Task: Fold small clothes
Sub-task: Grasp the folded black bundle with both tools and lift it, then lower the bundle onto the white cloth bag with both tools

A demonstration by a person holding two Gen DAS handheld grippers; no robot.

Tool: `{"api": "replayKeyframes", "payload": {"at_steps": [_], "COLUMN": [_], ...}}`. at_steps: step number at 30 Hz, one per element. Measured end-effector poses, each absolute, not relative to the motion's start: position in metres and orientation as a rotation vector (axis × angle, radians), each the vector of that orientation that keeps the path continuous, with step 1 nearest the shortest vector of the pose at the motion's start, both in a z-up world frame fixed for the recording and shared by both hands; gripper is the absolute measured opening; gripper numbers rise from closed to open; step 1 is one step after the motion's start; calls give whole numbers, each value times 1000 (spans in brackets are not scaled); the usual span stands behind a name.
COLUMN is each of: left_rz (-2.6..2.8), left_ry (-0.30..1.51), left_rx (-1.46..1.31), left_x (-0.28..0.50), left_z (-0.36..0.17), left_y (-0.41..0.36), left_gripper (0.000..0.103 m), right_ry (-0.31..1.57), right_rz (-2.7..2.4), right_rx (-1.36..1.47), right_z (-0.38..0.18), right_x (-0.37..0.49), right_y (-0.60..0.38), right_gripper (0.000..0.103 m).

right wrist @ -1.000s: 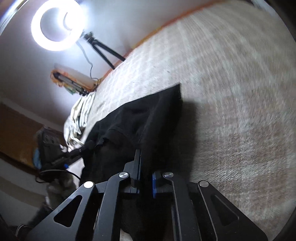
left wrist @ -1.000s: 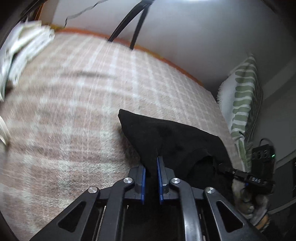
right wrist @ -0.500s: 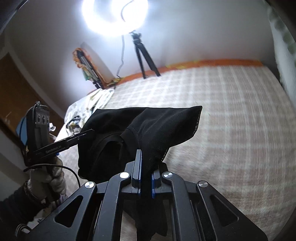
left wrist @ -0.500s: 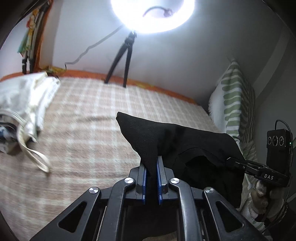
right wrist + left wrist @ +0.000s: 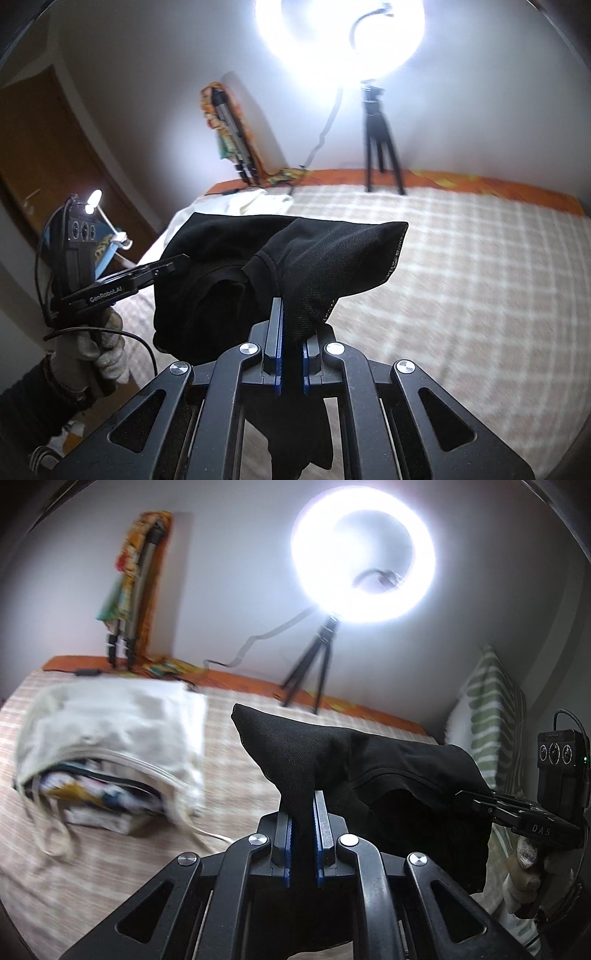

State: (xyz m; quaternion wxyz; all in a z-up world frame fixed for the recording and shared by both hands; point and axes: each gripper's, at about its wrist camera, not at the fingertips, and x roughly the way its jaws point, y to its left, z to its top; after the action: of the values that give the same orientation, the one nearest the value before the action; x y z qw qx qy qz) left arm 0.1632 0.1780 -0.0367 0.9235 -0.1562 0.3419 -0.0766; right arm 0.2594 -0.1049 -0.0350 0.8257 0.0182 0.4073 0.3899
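Garment: black garment (image 5: 354,760), small, knit; held in the air above the bed (image 5: 461,266), stretched between the two tongs, its lower part hanging loose
Left tongs: left tongs (image 5: 302,834) clamped together on one upper corner of the cloth, a point of fabric standing up above the jaws
Right tongs: right tongs (image 5: 290,350) clamped on the opposite corner; mesh-like weave shows just above the grip
Bed cover: checked beige blanket, nothing of the garment touching it as far as can be seen
Other goods: white cloth bag (image 5: 110,734) with folded colourful textiles inside, lying on the bed to the left, well apart from the garment
Lighting: ring light (image 5: 364,554) on a tripod (image 5: 314,664) at the far edge of the bed
Pillow: striped green-and-white pillow (image 5: 487,716) against the wall on the right
Progress, judged: early; garment lifted and spread, no fold visible yet
Remaining, judged: lay flat on the bed, fold over, smooth, set aside
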Motion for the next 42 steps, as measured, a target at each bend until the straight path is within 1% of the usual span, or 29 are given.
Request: {"api": "replayKeyframes", "payload": {"at_steps": [6,13,24,33,36,37,38,39,40,41,42], "left_rz": [-87,-19,63,149,185,196,208,217,219,223,229], "left_ry": [669,643,625,691,711,713,710,708,705,700,700], "left_rx": [-320,-293,-266,-251,-230,-227,-221,-222,-226,-227,-224], "left_x": [160,162,198,242,249,251,251,251,251,250,248], "left_z": [-24,-21,-15,-52,-63,-64,-65,-65,-65,-64,-62], "left_y": [241,304,393,430,433,433,434,435,436,436,436], "left_gripper": [6,6,6,6,9,11,12,20,29,31,32], "right_ry": [841,821,807,864,893,900,908,912,918,921,911], "right_rz": [877,916,939,908,877,869,844,825,814,809,809], "right_rx": [6,-20,-23,-32,-57,-62,-74,-84,-90,-88,-80], "right_z": [-29,-31,-43,-78,-88,-90,-92,-93,-94,-93,-91], "right_x": [274,293,333,375,380,383,384,385,387,388,387], "right_y": [-41,37,129,170,173,174,172,170,170,167,161], "right_gripper": [6,6,6,6,6,10,10,12,20,28,31]}}
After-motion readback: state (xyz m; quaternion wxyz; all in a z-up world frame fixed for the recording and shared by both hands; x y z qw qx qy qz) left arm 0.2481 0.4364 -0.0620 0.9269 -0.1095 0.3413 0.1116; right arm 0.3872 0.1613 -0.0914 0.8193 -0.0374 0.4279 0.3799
